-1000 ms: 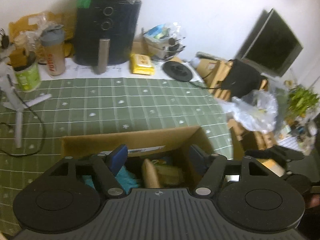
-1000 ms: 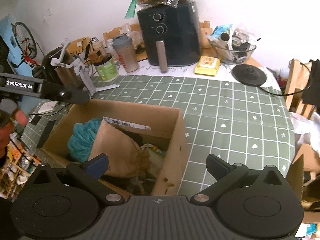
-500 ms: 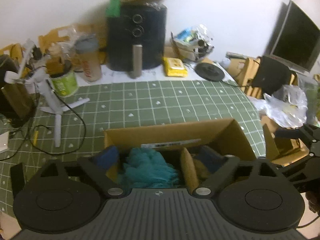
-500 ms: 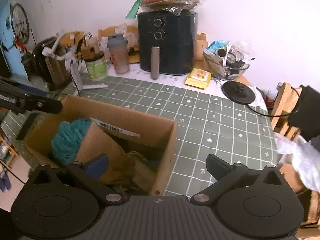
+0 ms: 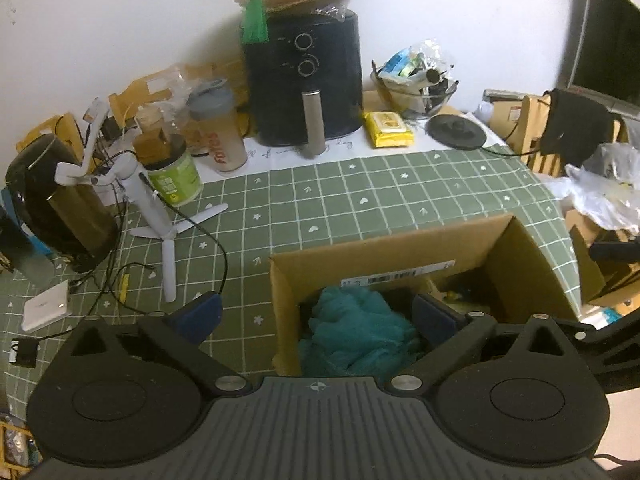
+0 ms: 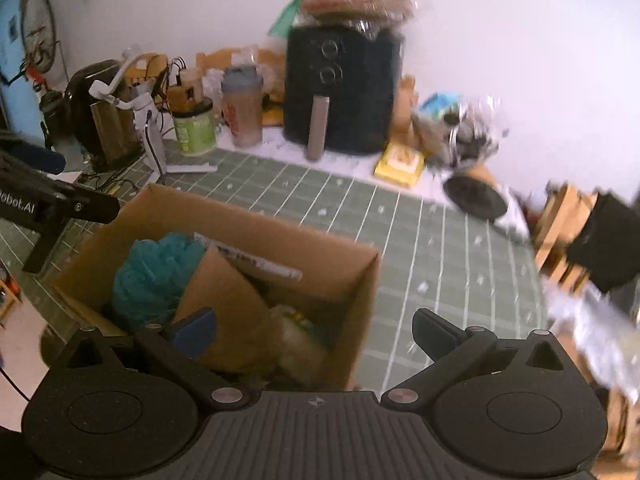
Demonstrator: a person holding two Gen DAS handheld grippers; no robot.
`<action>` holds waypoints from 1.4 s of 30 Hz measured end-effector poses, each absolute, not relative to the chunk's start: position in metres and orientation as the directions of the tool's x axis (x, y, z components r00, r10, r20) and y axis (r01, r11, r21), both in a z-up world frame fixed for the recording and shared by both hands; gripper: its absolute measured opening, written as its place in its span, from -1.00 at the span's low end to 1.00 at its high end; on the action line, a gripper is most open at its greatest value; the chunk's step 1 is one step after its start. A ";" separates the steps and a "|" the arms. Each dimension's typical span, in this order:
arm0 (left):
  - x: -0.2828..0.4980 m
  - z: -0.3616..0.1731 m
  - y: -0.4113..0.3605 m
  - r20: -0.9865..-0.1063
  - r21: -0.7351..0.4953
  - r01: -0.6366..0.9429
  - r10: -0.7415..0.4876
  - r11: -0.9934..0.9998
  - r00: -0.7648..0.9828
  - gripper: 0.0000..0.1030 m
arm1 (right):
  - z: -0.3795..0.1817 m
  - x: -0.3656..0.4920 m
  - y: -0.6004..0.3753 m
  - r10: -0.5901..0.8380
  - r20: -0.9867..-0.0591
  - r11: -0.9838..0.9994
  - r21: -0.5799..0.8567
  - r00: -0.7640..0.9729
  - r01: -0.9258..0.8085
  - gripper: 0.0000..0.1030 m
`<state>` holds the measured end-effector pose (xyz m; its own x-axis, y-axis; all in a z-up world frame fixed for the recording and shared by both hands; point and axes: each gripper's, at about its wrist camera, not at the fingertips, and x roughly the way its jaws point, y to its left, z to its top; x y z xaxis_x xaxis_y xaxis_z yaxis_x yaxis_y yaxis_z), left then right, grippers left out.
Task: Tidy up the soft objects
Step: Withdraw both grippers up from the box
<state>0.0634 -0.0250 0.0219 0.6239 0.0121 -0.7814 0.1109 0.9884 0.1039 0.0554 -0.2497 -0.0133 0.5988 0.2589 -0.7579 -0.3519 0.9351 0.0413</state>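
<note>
The left gripper (image 5: 316, 316) is spread wide and holds nothing. A moment ago both its fingers hung inside the box (image 5: 400, 236); now it has slid left, so one finger is over the green tablecloth (image 5: 320, 200) and the other is over the fluffy blue thing (image 5: 356, 332) in the box. The right gripper (image 6: 314, 330) is spread wide too, also with nothing in it. It has drifted right, with one finger over the box's brown flap (image 6: 224, 300) and one past the box's edge. Its picture is blurry.

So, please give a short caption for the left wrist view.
Open left claw above a cardboard box holding teal fluffy fabric.
</note>
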 end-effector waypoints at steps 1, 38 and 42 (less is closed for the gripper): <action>0.063 0.021 -0.025 -0.786 0.109 0.113 0.016 0.988 0.618 1.00 | -0.014 0.055 -0.248 0.249 -0.767 0.938 0.041 0.591 -0.343 1.00; 0.018 -0.024 0.003 -0.936 0.029 0.090 -0.005 0.996 0.351 1.00 | -0.036 0.013 -0.218 0.058 -0.940 0.975 -0.018 0.336 -0.221 1.00; 0.015 -0.026 0.005 -0.941 0.027 0.088 -0.004 0.996 0.338 1.00 | -0.036 0.010 -0.215 0.066 -0.944 0.974 -0.010 0.325 -0.227 1.00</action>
<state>0.0146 0.0047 -0.0257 0.3377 -0.0043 -0.9413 0.0881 0.9957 0.0270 0.0095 -0.2155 -0.0364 0.3246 0.0658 -0.9436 -0.2273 0.9738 -0.0103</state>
